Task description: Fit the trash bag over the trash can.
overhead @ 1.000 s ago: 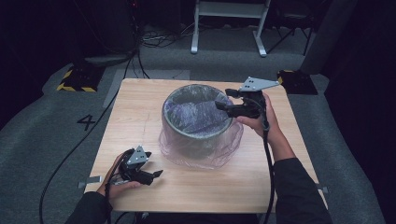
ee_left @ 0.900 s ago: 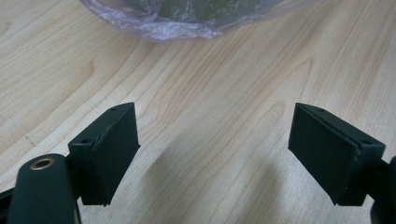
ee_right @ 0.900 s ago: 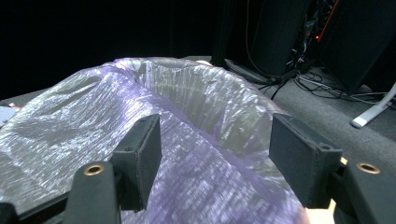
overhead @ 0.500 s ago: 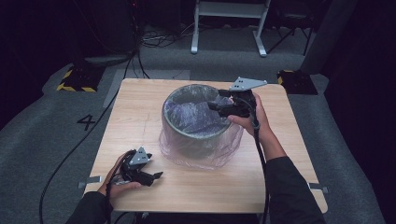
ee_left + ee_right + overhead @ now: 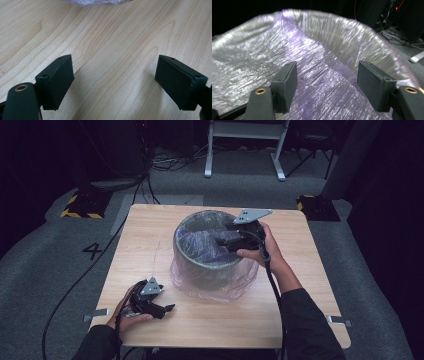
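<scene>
Bin: round, grey, lined with crinkled translucent purple bag draped outside. Right gripper inside the rim, jaws spread; left gripper on table, jaws spread.

Dim, dark surroundings — bright tabletop, glare on soft-focus plastic liner.

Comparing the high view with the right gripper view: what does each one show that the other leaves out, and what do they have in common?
High view alone: the wooden table, the left tool resting low on it, and the bin from outside. Right gripper view alone: the right tool with jaws apart, close over crinkled plastic. Both: the translucent bag lining the bin, right tool at its opening.
</scene>
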`<state>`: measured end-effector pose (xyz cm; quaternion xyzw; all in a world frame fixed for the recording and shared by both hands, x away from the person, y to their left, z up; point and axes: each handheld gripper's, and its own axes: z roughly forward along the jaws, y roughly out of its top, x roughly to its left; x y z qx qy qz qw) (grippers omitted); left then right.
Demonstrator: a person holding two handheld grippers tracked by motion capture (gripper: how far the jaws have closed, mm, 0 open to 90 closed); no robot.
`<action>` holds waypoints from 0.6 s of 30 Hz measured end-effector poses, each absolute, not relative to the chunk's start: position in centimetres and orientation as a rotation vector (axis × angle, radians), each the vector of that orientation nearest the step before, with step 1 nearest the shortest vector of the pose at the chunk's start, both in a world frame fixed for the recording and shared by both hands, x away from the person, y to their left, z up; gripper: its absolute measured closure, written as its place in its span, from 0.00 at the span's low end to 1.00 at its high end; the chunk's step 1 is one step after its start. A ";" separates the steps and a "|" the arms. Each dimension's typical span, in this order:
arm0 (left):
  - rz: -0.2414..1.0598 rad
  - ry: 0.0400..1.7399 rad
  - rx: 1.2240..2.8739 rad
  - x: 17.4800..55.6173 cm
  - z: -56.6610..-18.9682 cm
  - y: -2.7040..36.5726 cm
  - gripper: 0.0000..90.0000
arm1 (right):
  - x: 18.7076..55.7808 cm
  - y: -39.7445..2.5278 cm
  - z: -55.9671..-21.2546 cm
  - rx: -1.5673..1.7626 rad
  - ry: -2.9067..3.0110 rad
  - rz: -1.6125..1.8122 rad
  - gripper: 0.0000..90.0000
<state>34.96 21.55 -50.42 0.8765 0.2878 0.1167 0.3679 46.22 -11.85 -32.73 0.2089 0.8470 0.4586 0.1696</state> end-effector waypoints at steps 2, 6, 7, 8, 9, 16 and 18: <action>0.300 0.738 2.250 35.0 -50.4 21.6 0.17 | 46.2 -11.5 -33.0 0.586 2.432 1.279 0.37; 0.300 0.739 2.251 35.0 -50.4 21.6 0.17 | 46.2 -11.0 -33.3 0.584 2.463 1.236 0.38; 0.299 0.739 2.251 35.0 -50.4 21.5 0.17 | 46.2 -10.9 -33.4 0.583 2.468 1.222 0.38; 0.299 0.739 2.251 35.0 -50.4 21.5 0.17 | 46.2 -10.9 -33.4 0.586 2.474 1.219 0.39; 0.299 0.738 2.252 35.0 -50.4 21.5 0.17 | 46.2 -10.8 -33.4 0.591 2.479 1.212 0.39; 0.297 0.737 2.252 35.0 -50.4 21.5 0.16 | 46.8 -10.1 -33.3 0.598 2.566 1.118 0.35; 0.297 0.737 2.252 35.0 -50.4 21.5 0.16 | 46.9 -9.9 -33.3 0.599 2.594 1.079 0.34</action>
